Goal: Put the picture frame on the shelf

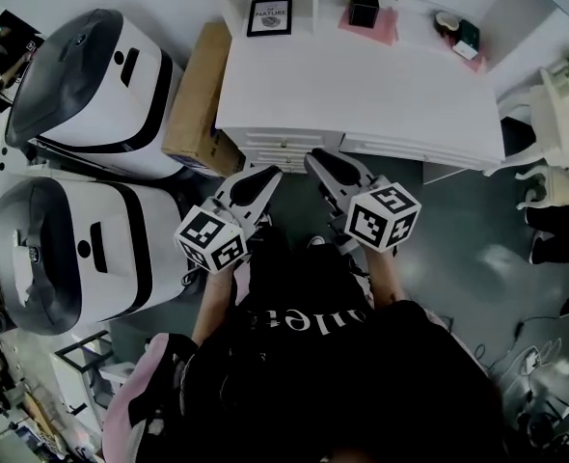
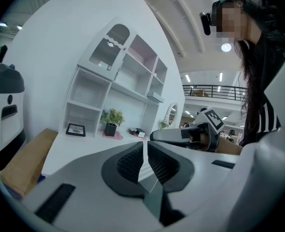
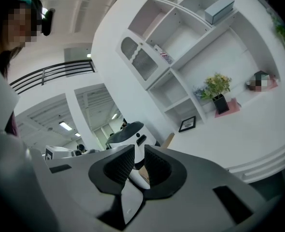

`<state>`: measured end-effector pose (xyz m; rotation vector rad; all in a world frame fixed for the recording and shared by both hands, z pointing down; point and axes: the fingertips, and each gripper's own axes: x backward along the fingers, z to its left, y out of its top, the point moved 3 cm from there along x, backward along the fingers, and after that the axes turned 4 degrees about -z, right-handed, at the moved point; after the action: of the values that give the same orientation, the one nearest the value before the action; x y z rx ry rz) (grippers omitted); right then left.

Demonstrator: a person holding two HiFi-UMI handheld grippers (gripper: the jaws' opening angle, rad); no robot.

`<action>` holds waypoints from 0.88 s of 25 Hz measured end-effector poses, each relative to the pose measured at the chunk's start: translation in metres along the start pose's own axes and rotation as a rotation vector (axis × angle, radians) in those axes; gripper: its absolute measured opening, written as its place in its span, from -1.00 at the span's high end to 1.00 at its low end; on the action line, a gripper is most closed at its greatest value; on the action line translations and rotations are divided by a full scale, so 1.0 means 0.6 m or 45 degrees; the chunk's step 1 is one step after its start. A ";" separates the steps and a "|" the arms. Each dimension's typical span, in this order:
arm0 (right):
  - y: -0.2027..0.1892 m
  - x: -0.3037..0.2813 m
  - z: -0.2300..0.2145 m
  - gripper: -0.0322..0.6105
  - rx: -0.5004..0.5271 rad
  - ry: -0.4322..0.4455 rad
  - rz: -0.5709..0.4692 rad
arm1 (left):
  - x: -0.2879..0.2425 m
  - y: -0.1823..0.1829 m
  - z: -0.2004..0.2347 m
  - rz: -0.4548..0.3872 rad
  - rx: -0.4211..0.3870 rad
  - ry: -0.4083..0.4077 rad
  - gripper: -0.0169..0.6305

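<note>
The black picture frame (image 1: 269, 16) (image 2: 76, 129) (image 3: 187, 124) stands on the white desk (image 1: 362, 95), at its far left, in the bottom cubby of the white shelf unit (image 2: 128, 76) (image 3: 181, 42). My left gripper (image 1: 260, 177) (image 2: 145, 153) hangs in front of the desk's near edge, jaws together with nothing in them. My right gripper (image 1: 325, 162) (image 3: 139, 161) is beside it, well short of the frame. Its jaws stand a narrow gap apart and hold nothing.
A potted plant (image 1: 365, 6) on a pink mat and small items (image 1: 458, 32) sit at the desk's back. A cardboard box (image 1: 198, 95) leans at the desk's left, next to two large white machines (image 1: 92, 85). A white chair (image 1: 555, 114) stands at the right.
</note>
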<state>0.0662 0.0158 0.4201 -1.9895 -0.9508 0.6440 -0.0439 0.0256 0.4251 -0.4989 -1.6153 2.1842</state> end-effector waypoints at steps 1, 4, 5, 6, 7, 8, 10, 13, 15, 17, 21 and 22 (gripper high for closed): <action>-0.002 -0.003 0.003 0.63 -0.001 0.001 0.005 | 0.005 0.001 0.002 -0.003 0.003 0.004 0.83; -0.004 -0.014 0.011 0.63 0.001 0.003 0.015 | 0.014 0.007 0.008 -0.008 0.004 0.005 0.83; -0.004 -0.018 0.014 0.63 0.004 0.003 0.019 | 0.017 0.010 0.009 -0.009 0.002 0.003 0.83; -0.005 -0.023 0.018 0.63 0.007 0.002 0.021 | 0.021 0.013 0.011 -0.012 0.001 0.000 0.83; -0.005 -0.028 0.022 0.63 0.011 0.001 0.023 | 0.025 0.016 0.014 -0.015 0.000 -0.004 0.83; -0.006 -0.034 0.027 0.63 0.013 -0.001 0.024 | 0.031 0.019 0.017 -0.017 -0.001 -0.008 0.83; -0.011 -0.047 0.041 0.63 0.014 -0.007 0.024 | 0.049 0.024 0.024 -0.019 -0.005 -0.013 0.83; -0.023 -0.070 0.068 0.63 0.006 -0.026 0.025 | 0.086 0.032 0.044 -0.026 -0.002 -0.012 0.83; -0.034 -0.086 0.089 0.63 -0.008 -0.035 0.026 | 0.111 0.036 0.059 -0.027 0.003 -0.010 0.83; -0.046 -0.100 0.112 0.64 -0.016 -0.039 0.031 | 0.137 0.039 0.072 -0.027 0.009 -0.011 0.83; -0.071 -0.127 0.152 0.66 -0.009 -0.067 0.041 | 0.185 0.044 0.097 -0.030 0.021 -0.022 0.83; -0.077 -0.133 0.161 0.66 -0.009 -0.075 0.039 | 0.195 0.044 0.102 -0.027 0.023 -0.027 0.83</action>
<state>-0.0669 0.0129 0.4149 -2.0044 -0.9603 0.7211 -0.1781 0.0260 0.4096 -0.4527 -1.6025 2.1937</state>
